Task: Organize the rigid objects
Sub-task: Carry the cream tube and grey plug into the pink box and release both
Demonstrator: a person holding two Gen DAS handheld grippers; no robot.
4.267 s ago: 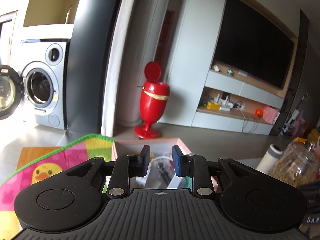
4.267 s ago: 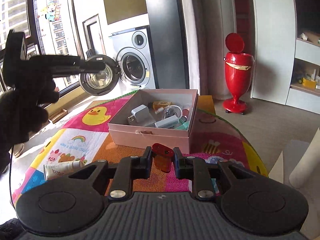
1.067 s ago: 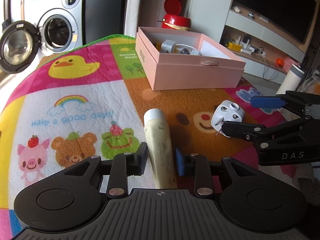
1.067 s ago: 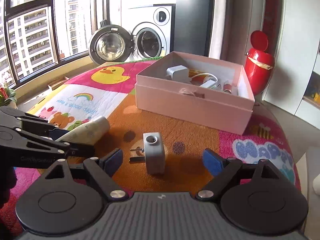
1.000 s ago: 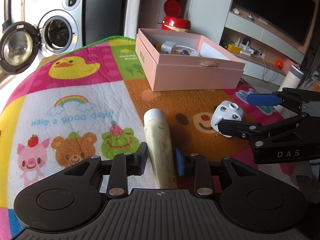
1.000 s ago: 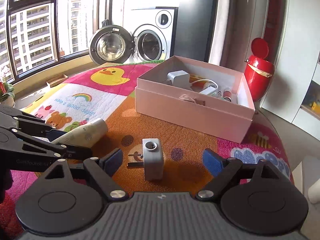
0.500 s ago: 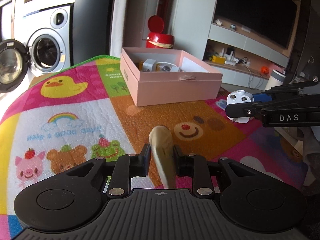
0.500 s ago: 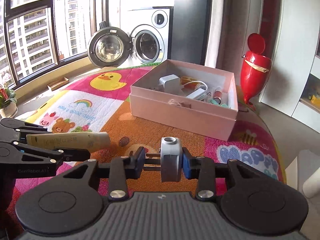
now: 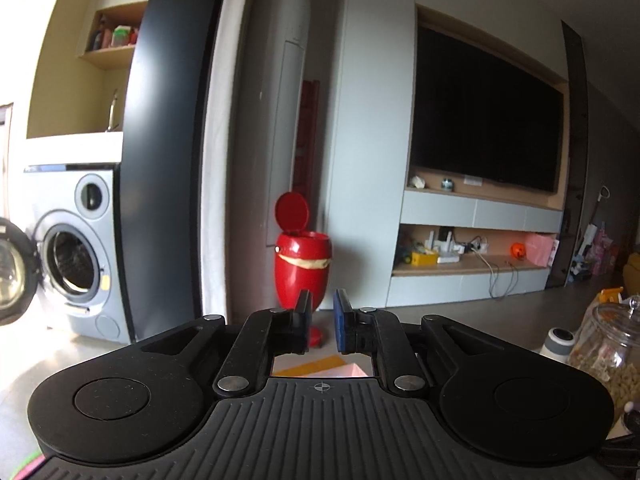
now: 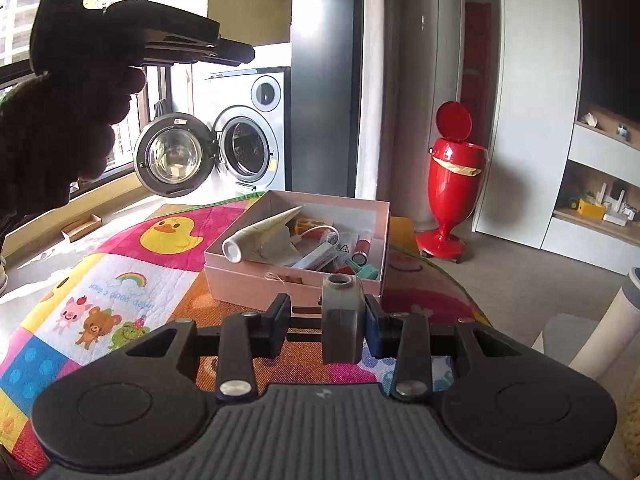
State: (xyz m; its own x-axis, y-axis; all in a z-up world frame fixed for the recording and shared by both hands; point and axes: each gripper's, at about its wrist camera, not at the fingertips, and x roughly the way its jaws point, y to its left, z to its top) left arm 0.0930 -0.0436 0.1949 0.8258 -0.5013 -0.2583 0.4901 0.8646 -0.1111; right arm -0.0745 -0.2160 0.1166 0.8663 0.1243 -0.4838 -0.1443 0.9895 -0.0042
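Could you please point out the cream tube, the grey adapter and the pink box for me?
cream tube [image 10: 262, 231]: right wrist view, middle of its body.
grey adapter [image 10: 343, 320]: right wrist view, its front face.
pink box [image 10: 256, 280]: right wrist view, its front wall.

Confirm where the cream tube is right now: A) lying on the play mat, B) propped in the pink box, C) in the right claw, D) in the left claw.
B: the cream tube leans across the pink box, cap end over its front rim; the left claw holds nothing.
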